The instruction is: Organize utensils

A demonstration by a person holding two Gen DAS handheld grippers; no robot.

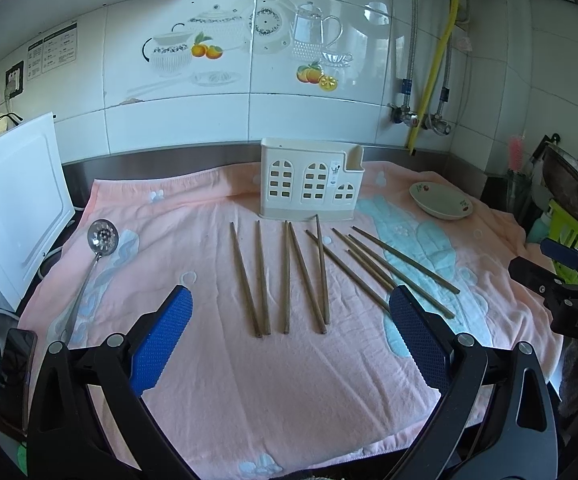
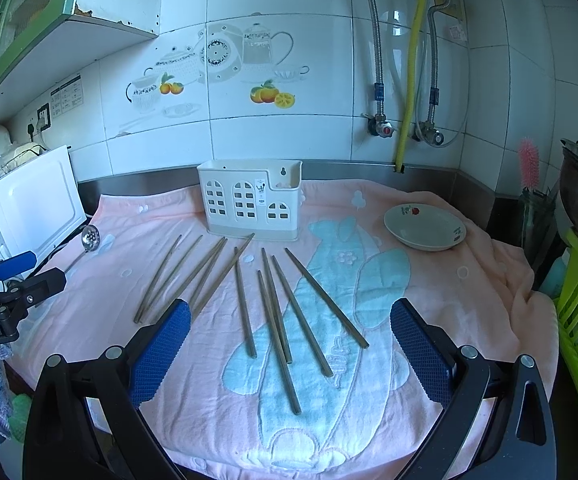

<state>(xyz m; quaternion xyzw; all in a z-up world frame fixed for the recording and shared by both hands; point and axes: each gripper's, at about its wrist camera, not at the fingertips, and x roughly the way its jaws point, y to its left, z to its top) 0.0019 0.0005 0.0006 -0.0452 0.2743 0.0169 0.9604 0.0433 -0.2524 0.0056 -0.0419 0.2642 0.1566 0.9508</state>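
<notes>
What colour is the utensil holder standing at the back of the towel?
Cream-white, its front pierced with window-shaped cutouts like a little house. The utensil holder shows best in the right wrist view.

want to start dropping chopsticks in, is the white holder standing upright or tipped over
Upright. The white holder stands on its base on the pink towel, open top up; chopsticks lie flat in front of it.

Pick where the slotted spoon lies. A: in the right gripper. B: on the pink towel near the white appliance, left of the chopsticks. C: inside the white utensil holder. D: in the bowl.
B: the slotted spoon lies flat on the pink towel, left of the chopsticks.
</notes>
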